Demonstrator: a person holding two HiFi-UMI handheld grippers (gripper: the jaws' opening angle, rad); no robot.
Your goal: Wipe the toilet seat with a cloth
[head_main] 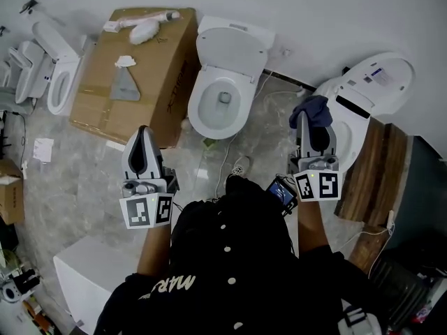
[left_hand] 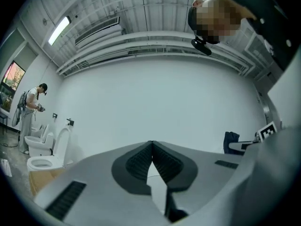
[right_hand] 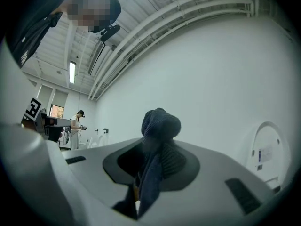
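A dark blue cloth [head_main: 312, 110] is pinched in my right gripper [head_main: 302, 119], which is shut on it and held above the right toilet [head_main: 363, 89], whose lid stands raised. In the right gripper view the cloth [right_hand: 159, 126] bunches up over the jaw tips and hangs down between them. My left gripper [head_main: 143, 132] is shut and empty, pointing up over the floor left of the middle toilet [head_main: 222, 82]. In the left gripper view its pads [left_hand: 141, 163] meet at the tips with nothing between. That view also catches the cloth [left_hand: 231, 142] at the far right.
A large cardboard box [head_main: 133, 68] lies left of the middle toilet with a brush and small items on top. More toilets [head_main: 49, 68] stand at the far left. Cables run over the floor. A wooden panel [head_main: 374, 166] sits at right. Another person [left_hand: 29, 109] stands far off.
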